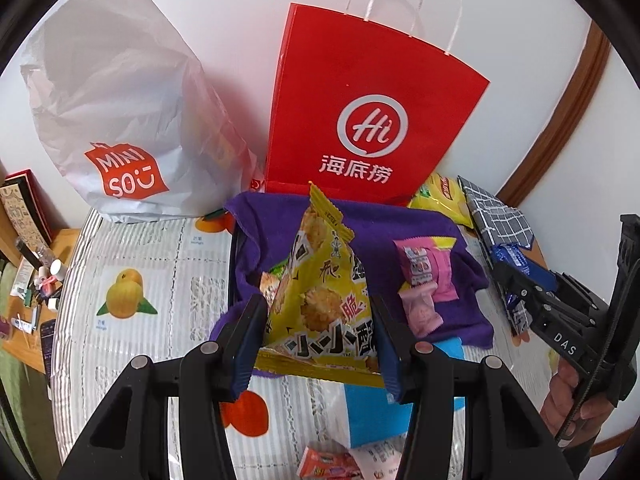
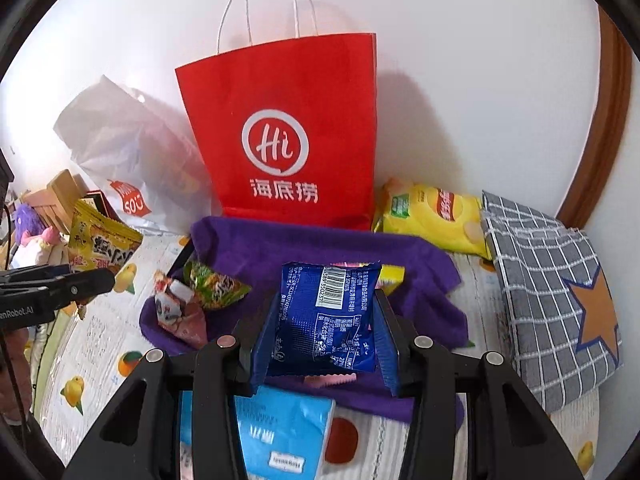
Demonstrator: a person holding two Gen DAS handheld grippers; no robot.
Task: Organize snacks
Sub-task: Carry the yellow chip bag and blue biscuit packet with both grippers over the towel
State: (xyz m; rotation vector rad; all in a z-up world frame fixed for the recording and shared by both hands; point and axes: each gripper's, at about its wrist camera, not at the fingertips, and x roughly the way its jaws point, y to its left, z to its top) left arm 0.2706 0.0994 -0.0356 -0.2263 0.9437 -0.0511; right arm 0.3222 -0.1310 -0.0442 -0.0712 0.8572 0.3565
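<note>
My left gripper (image 1: 318, 324) is shut on a yellow crispy-snack packet (image 1: 320, 284) and holds it upright above the box lined with purple cloth (image 1: 276, 216). My right gripper (image 2: 324, 332) is shut on a blue snack packet (image 2: 326, 316), barcode side up, over the same purple cloth (image 2: 420, 256). In the box lie pink packets (image 1: 428, 268), a green packet (image 2: 216, 286) and a small pink-white packet (image 2: 176, 312). The right gripper (image 1: 520, 300) also shows in the left view; the left gripper (image 2: 86, 286) shows in the right view.
A red paper bag (image 2: 288, 132) stands against the wall behind the box, a white Miniso bag (image 1: 120, 120) to its left. A yellow chip bag (image 2: 436, 216) and a grey checked pouch (image 2: 552, 292) lie at the right. A blue pack (image 2: 280, 436) lies in front.
</note>
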